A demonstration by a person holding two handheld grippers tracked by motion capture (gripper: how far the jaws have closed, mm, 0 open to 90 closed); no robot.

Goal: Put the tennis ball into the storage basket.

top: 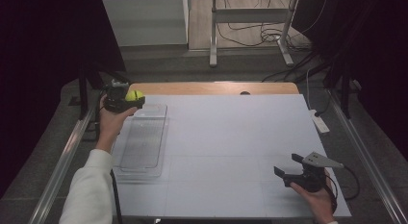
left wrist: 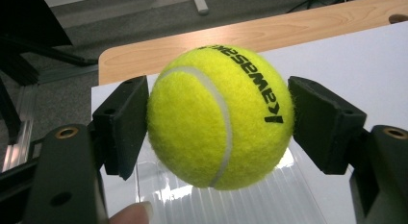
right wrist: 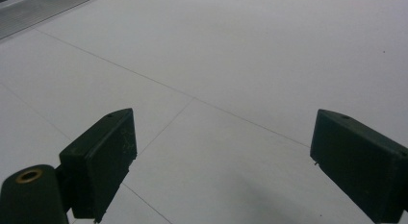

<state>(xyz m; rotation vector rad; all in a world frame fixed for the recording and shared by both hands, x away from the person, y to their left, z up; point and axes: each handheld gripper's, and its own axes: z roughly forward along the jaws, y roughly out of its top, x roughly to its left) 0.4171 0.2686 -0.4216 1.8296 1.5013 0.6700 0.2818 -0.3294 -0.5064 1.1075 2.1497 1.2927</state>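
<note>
Left tool [top: 132, 100] clamped, right tool [top: 287, 170] agape

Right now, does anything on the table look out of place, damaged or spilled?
Nothing stands out. The left gripper holds the tennis ball cleanly above the far end of the clear tray, which lies flat. The right gripper is open over the bare white table.
</note>
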